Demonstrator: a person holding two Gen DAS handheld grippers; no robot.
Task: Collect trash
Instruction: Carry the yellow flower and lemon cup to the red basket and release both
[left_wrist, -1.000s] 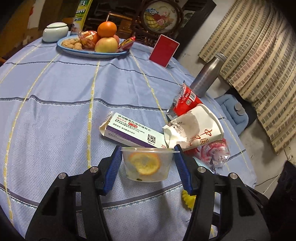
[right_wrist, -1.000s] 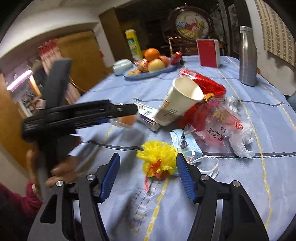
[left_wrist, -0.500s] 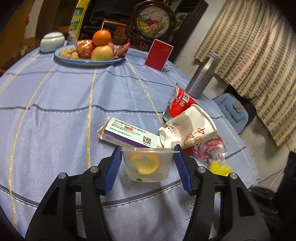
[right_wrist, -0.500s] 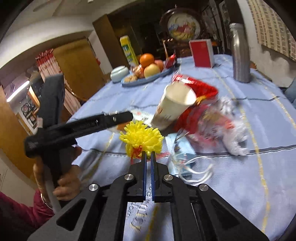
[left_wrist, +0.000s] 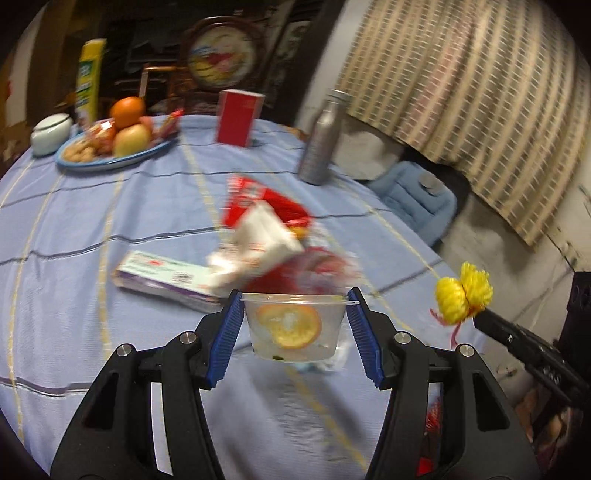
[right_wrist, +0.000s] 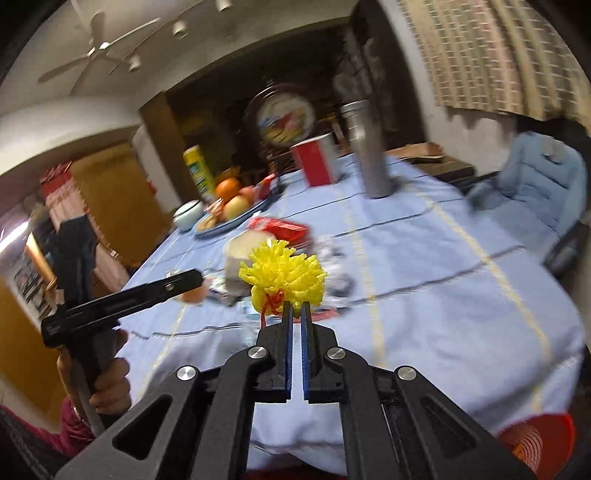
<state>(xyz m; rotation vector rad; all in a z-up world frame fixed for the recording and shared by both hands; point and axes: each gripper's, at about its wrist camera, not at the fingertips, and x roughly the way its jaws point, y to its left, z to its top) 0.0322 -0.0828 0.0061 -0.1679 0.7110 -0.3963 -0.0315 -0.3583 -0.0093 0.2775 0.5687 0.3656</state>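
Observation:
My left gripper (left_wrist: 295, 295) is shut on a clear plastic cup (left_wrist: 293, 321) with an orange slice inside, held above the blue tablecloth (left_wrist: 92, 206). My right gripper (right_wrist: 295, 308) is shut on a yellow mesh flower (right_wrist: 282, 275) with a red tie, lifted off the table; it also shows in the left wrist view (left_wrist: 463, 291) past the table's right edge. On the table lie a white paper cup (left_wrist: 258, 236) on its side, a red wrapper (left_wrist: 266, 199), a crinkly clear bag (left_wrist: 325, 264) and a medicine box (left_wrist: 162, 275).
A fruit plate (left_wrist: 110, 151), a white lidded jar (left_wrist: 50, 133), a red box (left_wrist: 240, 118) and a metal bottle (left_wrist: 321, 138) stand at the far side. A blue padded chair (left_wrist: 413, 195) is to the right. A red bin (right_wrist: 535, 445) sits below the table's edge.
Both grippers have pulled back and up from the table. The right one has lifted the yellow flower clear of the table. The left one has lifted the cup and swung right.

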